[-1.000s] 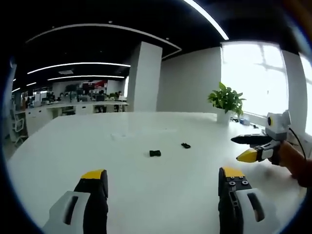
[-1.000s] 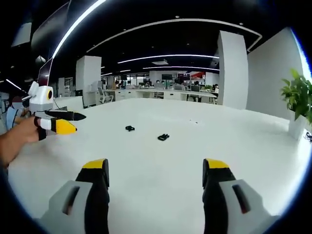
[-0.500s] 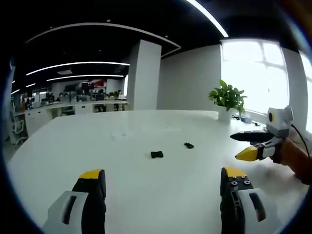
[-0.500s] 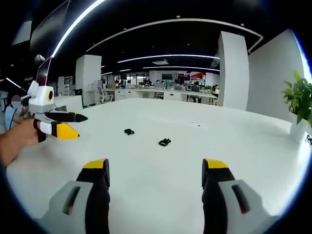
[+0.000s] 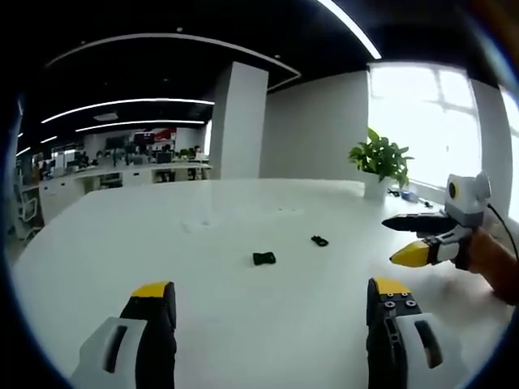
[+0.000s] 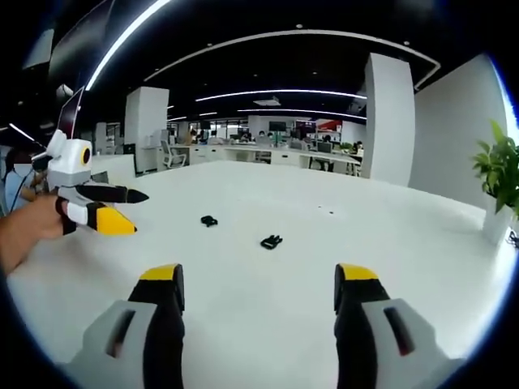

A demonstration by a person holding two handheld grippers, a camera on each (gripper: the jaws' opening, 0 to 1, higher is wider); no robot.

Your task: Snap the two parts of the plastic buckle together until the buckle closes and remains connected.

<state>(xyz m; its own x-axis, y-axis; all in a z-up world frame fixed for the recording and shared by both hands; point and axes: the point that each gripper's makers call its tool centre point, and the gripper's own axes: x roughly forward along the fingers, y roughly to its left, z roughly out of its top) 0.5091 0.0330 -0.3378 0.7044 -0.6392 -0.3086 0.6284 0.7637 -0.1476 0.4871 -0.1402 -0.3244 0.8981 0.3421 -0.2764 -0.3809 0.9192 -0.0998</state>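
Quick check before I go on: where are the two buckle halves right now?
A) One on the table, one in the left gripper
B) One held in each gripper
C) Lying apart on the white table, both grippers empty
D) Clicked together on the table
C: the two buckle halves lie separate on the table, and the left gripper and right gripper are open with nothing between the jaws.

buckle parts tiny, shapes indistinct

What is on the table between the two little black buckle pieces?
Nothing: bare white table separates the two buckle pieces in the right gripper view.
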